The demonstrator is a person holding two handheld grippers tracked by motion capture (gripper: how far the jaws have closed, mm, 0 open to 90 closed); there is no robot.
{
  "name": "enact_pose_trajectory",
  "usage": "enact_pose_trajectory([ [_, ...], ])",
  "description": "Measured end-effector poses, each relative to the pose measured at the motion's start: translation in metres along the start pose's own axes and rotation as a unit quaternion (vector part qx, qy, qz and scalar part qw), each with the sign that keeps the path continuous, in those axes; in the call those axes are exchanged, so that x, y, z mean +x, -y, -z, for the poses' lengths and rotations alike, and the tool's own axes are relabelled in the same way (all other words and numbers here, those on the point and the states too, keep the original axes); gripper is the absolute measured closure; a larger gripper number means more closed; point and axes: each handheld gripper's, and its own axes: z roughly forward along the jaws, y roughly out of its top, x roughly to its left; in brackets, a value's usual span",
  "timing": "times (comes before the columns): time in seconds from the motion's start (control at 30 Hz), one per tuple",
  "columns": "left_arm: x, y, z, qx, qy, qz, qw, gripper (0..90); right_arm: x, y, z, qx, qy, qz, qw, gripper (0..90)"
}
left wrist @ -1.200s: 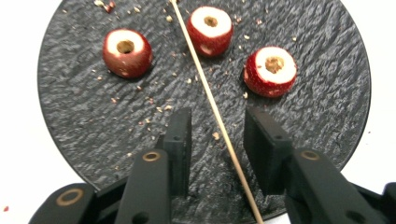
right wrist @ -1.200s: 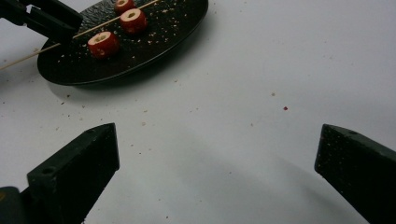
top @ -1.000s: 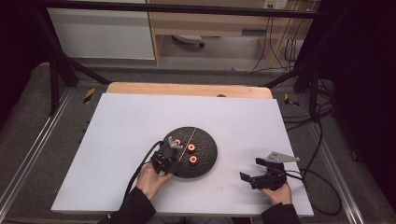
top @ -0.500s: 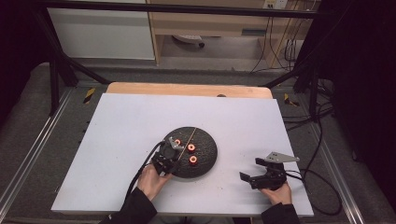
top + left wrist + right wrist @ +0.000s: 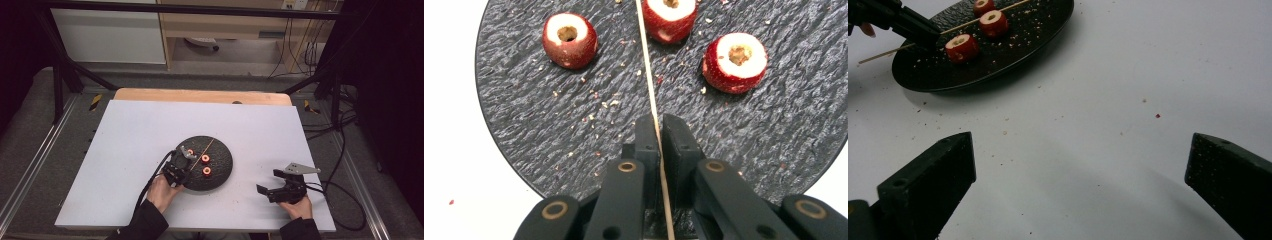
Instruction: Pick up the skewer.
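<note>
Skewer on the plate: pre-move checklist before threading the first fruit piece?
1. Skewer clamped in left hand-held gripper: ok, jaws shut on it.
2. Skewer tip free of fruit: cannot tell, tip out of frame.
3. Three cored red fruit pieces on black plate, holes facing up: ok.
4. Right hand-held gripper ready to pick: ok, open, holds nothing.
5. Right hand-held gripper near the fruit: not ok, it sits over the white table, apart from the plate.
</note>
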Motion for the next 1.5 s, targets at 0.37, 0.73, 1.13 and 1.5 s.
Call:
enact_pose_trajectory([
  [0.37,0.003,0.001,-0.001,0.004,0.000,-0.002,1.0000,87.3,0.000,0.000,0.000,0.001,-0.001,0.000,1.0000,0.9],
  [0.73,0.014,0.010,0.013,-0.029,0.020,-0.007,0.9993,87.7,0.000,0.000,0.001,-0.001,0.001,0.001,1.0000,0.9],
  [1.13,0.041,0.038,0.034,-0.080,0.082,-0.027,0.9930,87.6,0.002,0.001,0.000,0.001,0.007,-0.003,1.0000,0.9],
  [1.5,0.059,0.068,0.053,-0.127,0.091,-0.045,0.9867,87.7,0.006,-0.002,-0.002,0.008,0.017,-0.007,0.9998,1.5],
])
